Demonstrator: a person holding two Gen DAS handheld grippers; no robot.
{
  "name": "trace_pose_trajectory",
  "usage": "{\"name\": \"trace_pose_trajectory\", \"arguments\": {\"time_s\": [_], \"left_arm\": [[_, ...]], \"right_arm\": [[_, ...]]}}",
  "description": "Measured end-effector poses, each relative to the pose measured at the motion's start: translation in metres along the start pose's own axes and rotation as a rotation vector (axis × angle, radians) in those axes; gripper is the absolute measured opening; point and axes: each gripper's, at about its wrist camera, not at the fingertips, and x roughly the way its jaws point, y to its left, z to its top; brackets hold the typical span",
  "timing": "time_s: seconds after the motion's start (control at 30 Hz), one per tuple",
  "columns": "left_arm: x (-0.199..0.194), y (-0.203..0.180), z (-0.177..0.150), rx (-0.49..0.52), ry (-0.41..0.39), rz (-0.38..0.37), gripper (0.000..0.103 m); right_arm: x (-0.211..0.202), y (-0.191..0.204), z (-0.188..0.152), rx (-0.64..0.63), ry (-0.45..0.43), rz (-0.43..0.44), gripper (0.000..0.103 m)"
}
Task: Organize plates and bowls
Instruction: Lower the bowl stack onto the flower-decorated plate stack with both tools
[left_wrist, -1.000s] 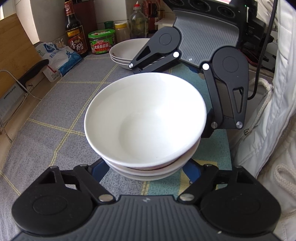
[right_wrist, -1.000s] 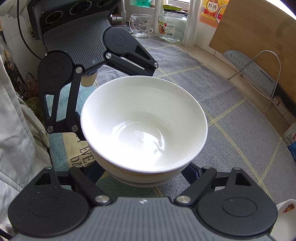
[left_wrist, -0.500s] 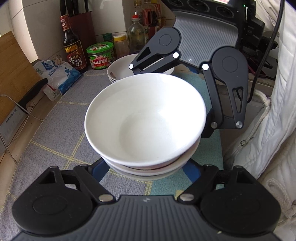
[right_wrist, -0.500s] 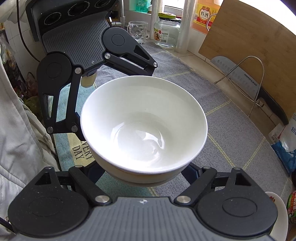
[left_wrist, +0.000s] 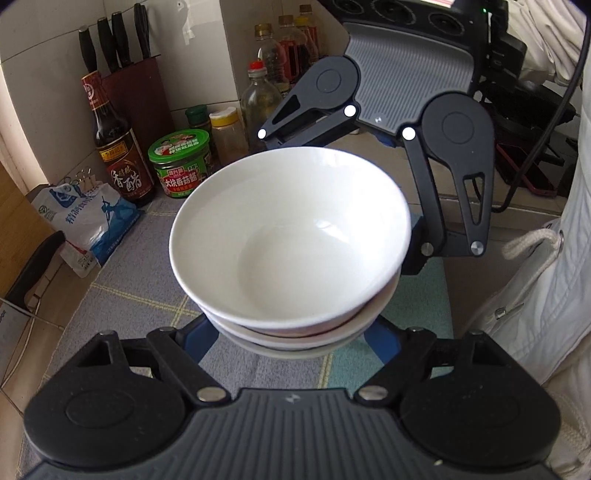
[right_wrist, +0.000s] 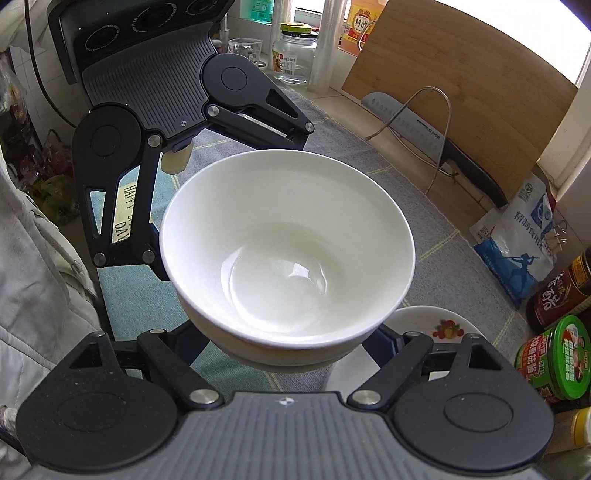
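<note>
Stack of white bowls (left_wrist: 291, 243) carried between two claws above the cloth-covered counter (left_wrist: 122, 280).

The nested bowls fill the centre of both wrist views, clear of the counter. The left claw (left_wrist: 291, 343) grips them from the lower edge of its frame, blue fingers (left_wrist: 199, 339) pressed against the lower bowls' sides; the right claw (right_wrist: 286, 350) does the same from the opposite side, so each pinches the stack. Glazed ceramic likely handles heavy, stiff, slick and breakable, and the loose top bowl could shift if tilted. The best hold seems low on the outer walls, under the rims, kept level. A fruit-patterned plate (right_wrist: 436, 325) lies at lower right in the right view, beside a green-lidded jar (right_wrist: 554, 362).
</note>
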Motion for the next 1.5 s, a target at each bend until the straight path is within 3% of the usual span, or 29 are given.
{"name": "trace_pose_trajectory", "arguments": {"time_s": [0.3,0.73,1.5], "left_arm": [[0.041,0.005,0.041,0.047,-0.023,-0.011,0.085],[0.094,0.012,0.065,0.052,-0.016,-0.035,0.085],[0.113,0.018,0.069,0.029,-0.028,-0.022,0.087]], "right_arm": [[-0.018,-0.041,-0.033,0.021,0.016,-0.054,0.091],[-0.009,-0.083,-0.07,0.052,0.055,-0.075,0.091],[-0.006,-0.101,-0.081,0.116,0.052,-0.086,0.091]]}}
